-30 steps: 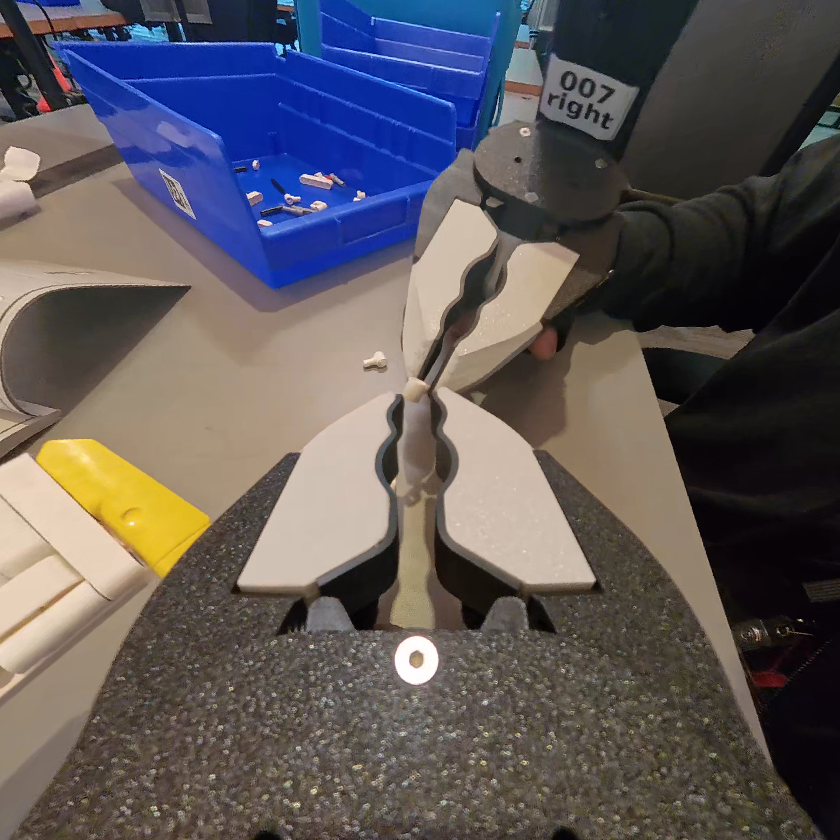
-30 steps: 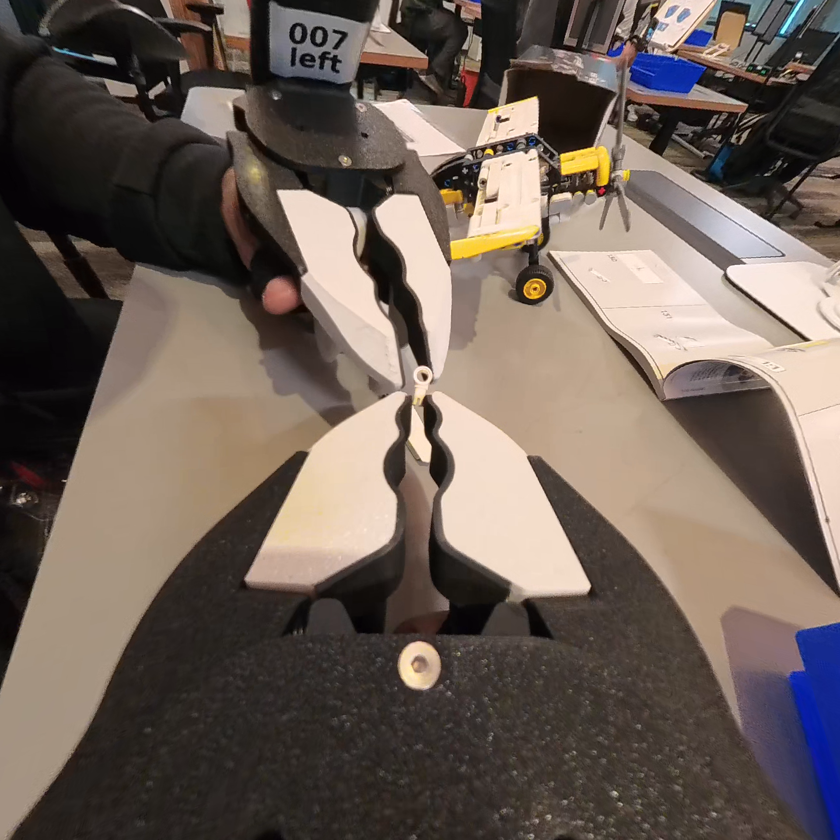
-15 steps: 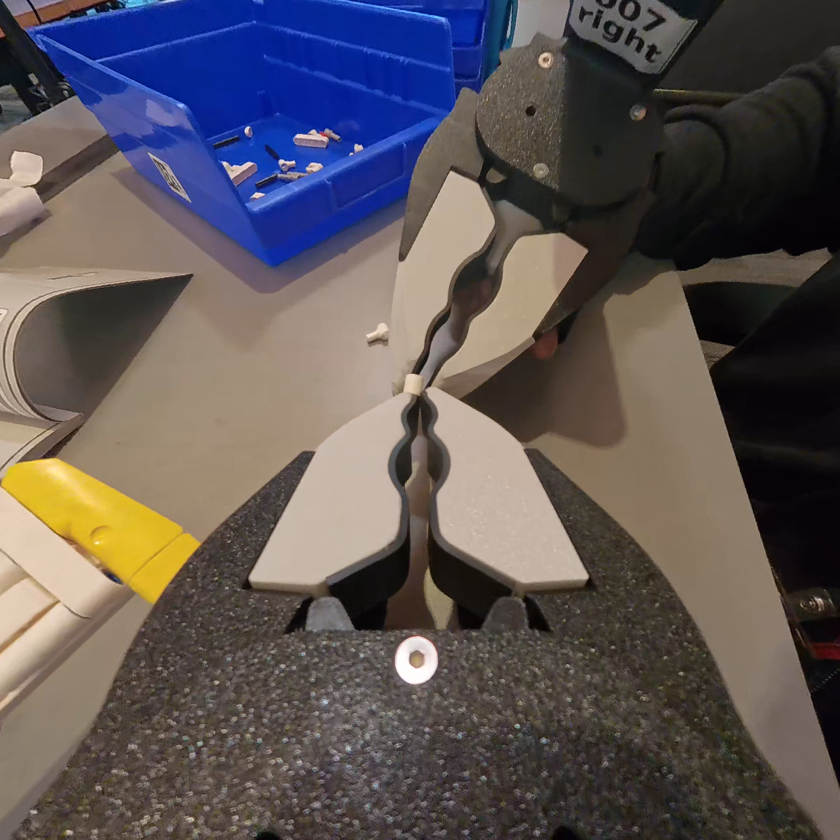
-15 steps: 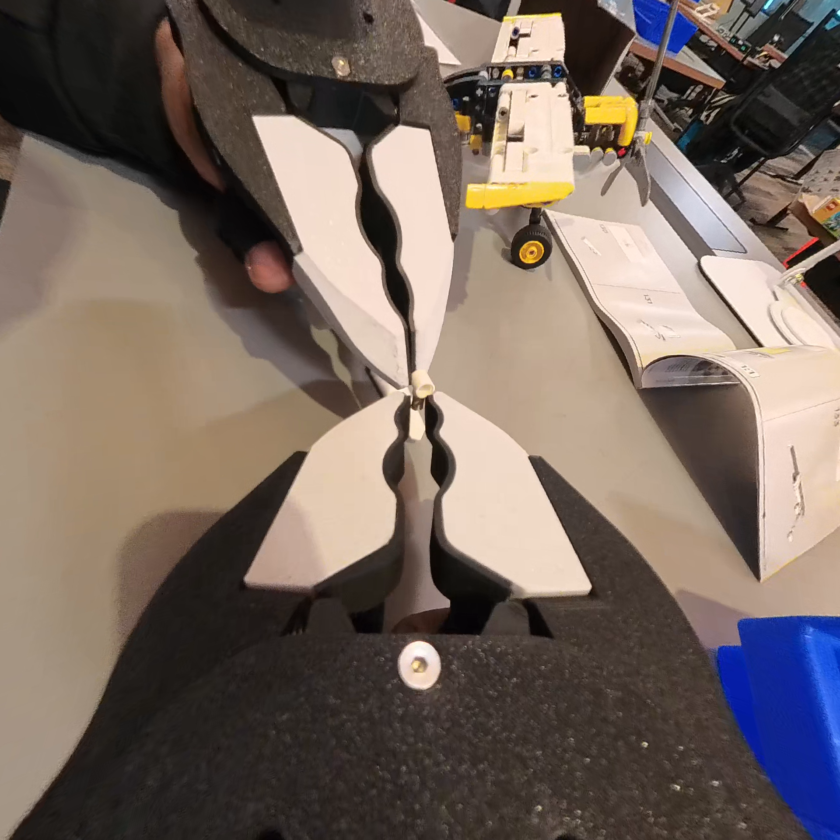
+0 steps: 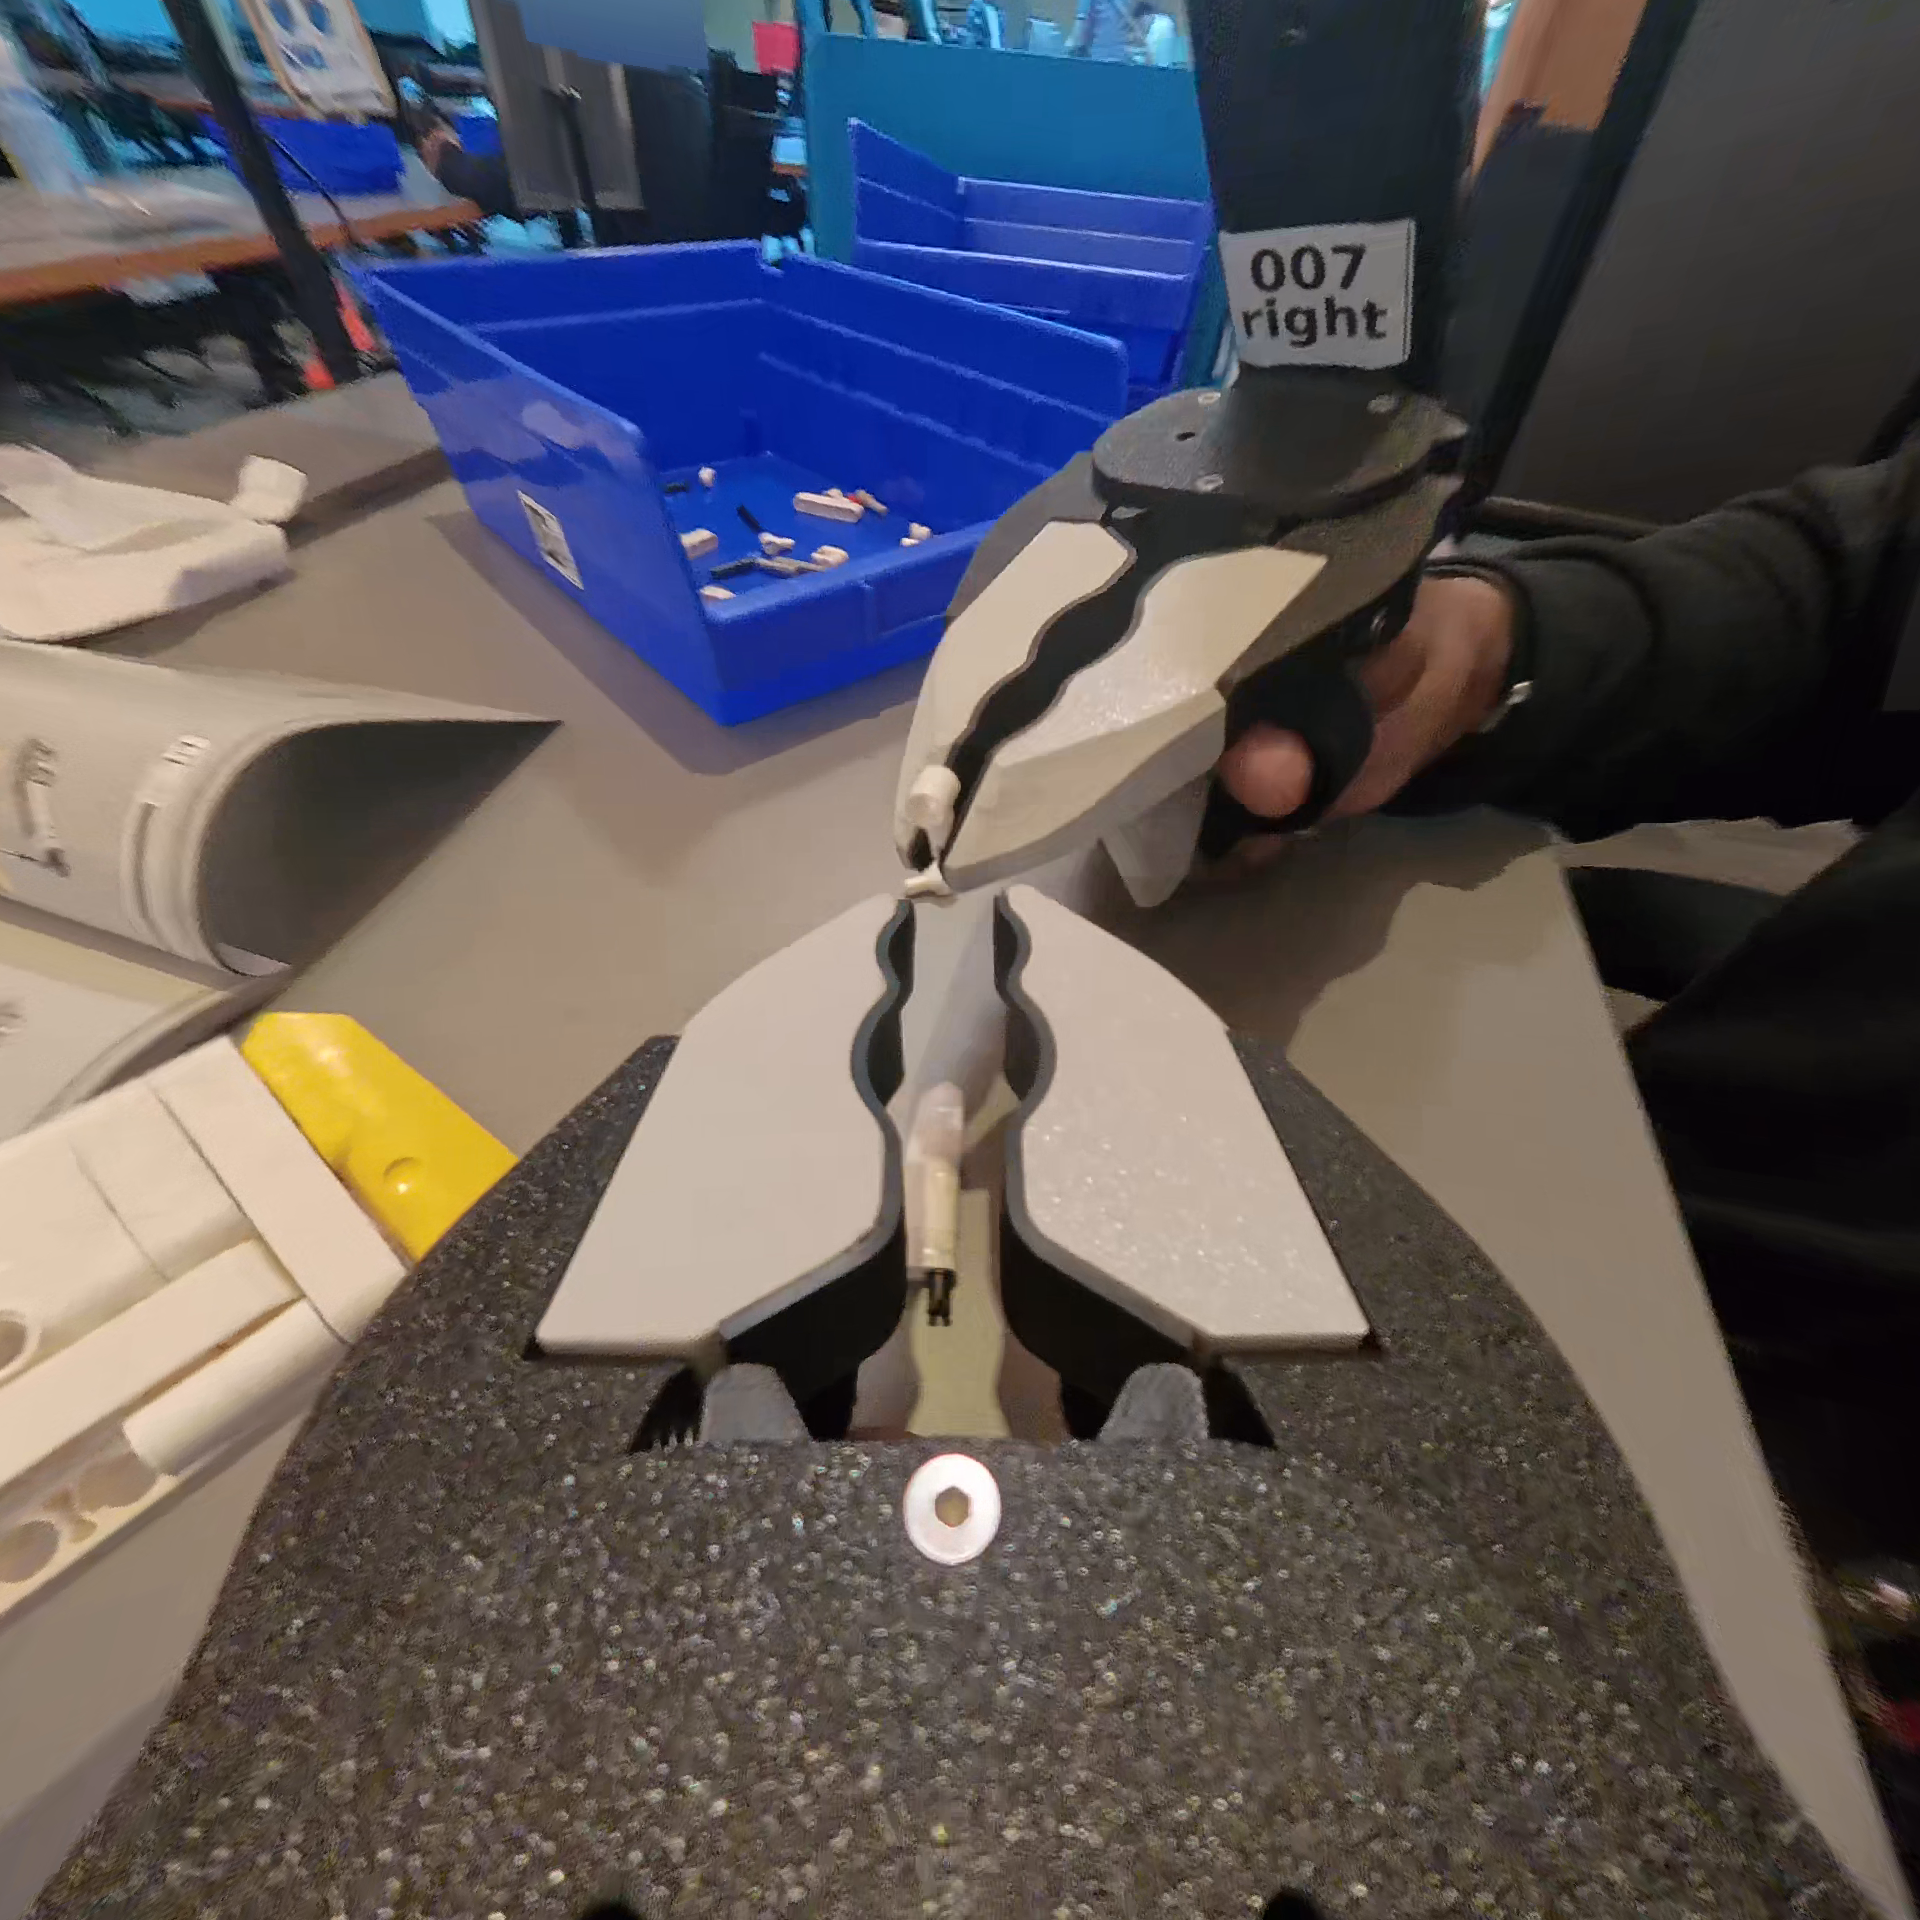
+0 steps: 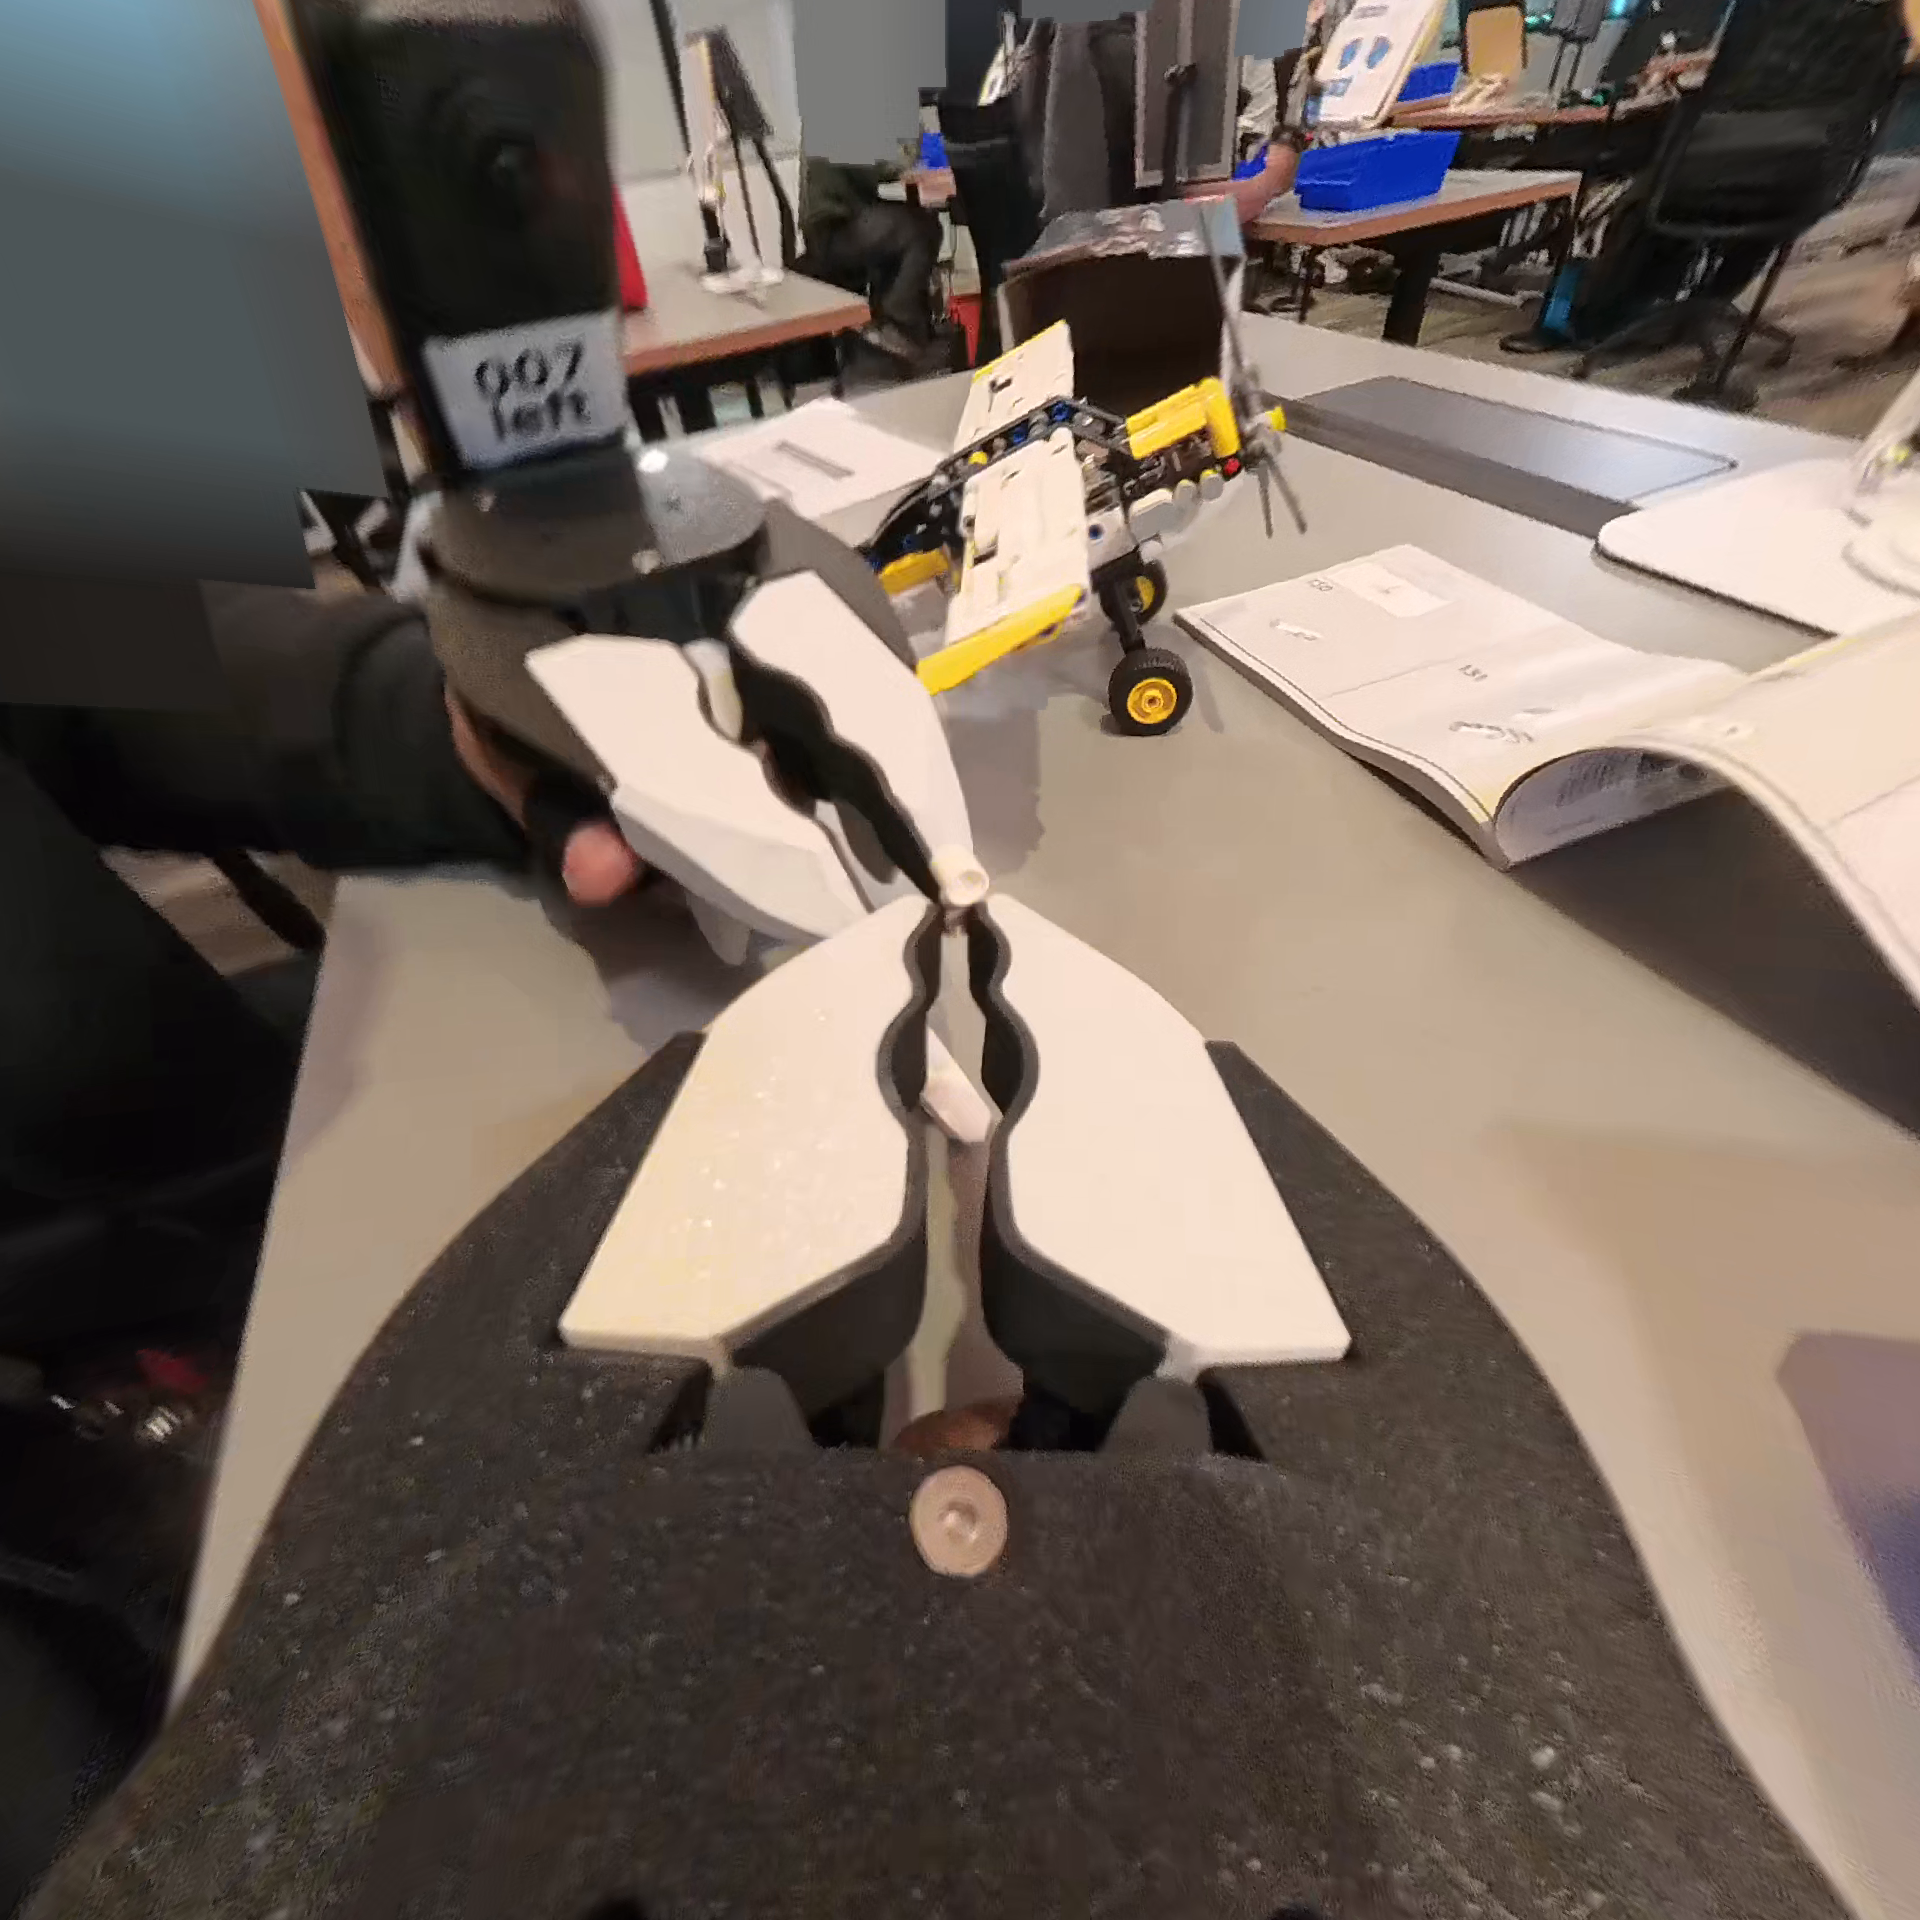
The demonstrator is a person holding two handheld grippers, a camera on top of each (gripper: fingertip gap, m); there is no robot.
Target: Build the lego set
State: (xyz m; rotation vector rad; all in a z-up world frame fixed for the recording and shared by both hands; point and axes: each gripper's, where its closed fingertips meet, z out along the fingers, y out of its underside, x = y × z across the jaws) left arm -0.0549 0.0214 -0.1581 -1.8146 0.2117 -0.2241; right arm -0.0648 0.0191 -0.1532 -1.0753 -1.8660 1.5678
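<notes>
The left gripper has its jaws apart, with nothing between the fingertips; grey table surface shows through the gap. A small white connector with a black pin end lies on the table below the left gripper's fingers. The right gripper has its jaws together at the tips, clamped on a small white plastic pin piece, which also shows at its fingertips in the left wrist view. The two grippers' tips stand just beside each other above the table.

Near the left gripper lies a white and yellow brick model aeroplane, beside an open instruction booklet. Farther off stands a blue plastic bin holding small loose parts.
</notes>
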